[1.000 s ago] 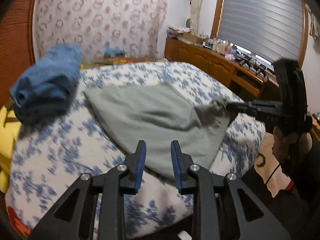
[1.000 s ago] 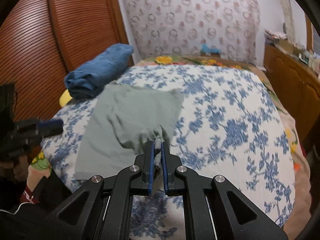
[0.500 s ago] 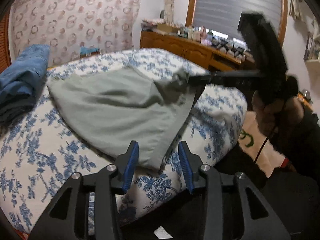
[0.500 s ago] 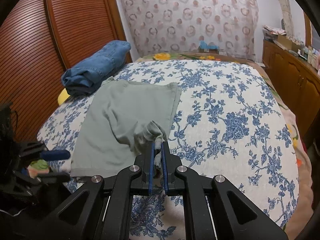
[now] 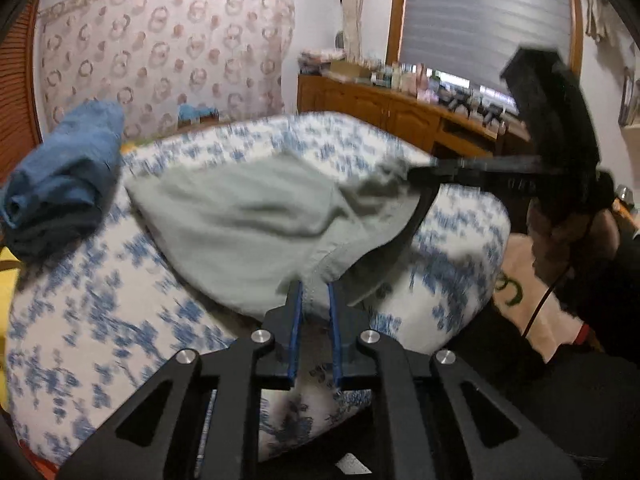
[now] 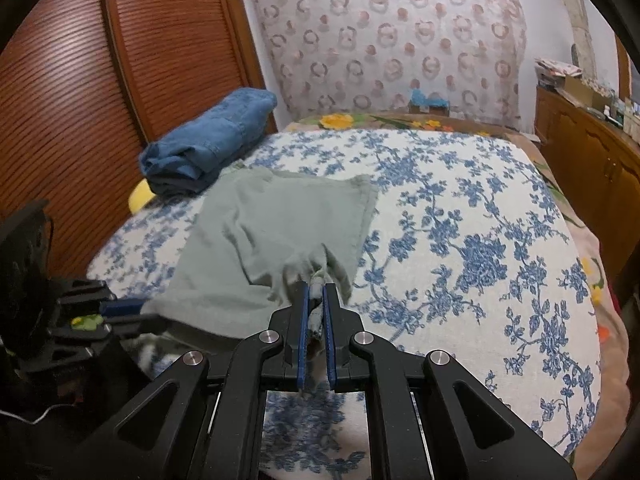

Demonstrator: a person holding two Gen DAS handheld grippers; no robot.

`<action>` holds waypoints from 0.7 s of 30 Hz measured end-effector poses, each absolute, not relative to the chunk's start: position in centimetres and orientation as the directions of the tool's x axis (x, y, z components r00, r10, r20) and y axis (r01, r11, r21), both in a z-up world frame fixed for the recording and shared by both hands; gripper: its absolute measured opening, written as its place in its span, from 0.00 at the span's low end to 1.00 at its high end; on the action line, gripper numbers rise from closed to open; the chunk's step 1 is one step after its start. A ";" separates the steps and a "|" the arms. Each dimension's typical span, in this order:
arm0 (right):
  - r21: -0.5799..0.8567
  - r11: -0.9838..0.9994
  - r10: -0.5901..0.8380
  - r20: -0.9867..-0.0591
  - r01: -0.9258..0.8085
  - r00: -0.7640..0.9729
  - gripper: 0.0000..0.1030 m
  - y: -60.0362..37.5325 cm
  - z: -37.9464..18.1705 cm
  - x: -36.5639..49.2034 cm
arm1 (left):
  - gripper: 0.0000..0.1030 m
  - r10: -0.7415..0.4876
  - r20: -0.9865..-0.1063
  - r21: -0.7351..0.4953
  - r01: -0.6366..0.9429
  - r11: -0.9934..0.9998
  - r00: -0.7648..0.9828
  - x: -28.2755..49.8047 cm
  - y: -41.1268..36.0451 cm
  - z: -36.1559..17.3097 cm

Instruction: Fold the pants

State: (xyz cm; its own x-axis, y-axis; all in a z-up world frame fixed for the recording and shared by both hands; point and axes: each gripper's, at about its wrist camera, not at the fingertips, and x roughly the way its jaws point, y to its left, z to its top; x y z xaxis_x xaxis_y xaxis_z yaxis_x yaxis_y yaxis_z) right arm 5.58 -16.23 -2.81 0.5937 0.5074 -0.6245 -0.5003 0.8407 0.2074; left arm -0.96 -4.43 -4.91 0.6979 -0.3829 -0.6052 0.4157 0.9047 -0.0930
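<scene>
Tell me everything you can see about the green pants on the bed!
The green pants look like soft, pale sage cloth, already folded into a wrinkly panel. They lie on the flowery bed, their far corner by the blue jeans. The right tongs pinch one near corner. The left tongs have just been closing on the other, lifted slightly.

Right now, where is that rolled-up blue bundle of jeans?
The blue jeans sit at the bed's far left edge, by the wooden slatted door, just beyond the green pants.
</scene>
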 end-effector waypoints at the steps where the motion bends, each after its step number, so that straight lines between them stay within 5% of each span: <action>1: 0.215 0.836 0.517 -0.617 -0.506 0.593 0.04 -16.2 -2.5 5.4 | 0.08 -0.385 -0.590 -0.091 0.415 0.905 0.709 -1.1 -4.1 -4.1; 21: 0.171 0.819 0.534 -0.574 -0.547 0.620 0.04 -10.9 0.9 13.9 | 0.09 -0.280 -0.513 -0.046 0.300 0.953 0.812 10.3 1.2 0.2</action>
State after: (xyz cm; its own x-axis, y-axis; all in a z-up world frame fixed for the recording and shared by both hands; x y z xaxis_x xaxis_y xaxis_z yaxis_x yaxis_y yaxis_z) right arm 13.90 -10.93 0.92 0.6204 0.5339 -0.5745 -0.5471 0.8195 0.1708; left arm 10.26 1.22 0.23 0.8116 -0.2802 -0.5126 0.3002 0.9528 -0.0457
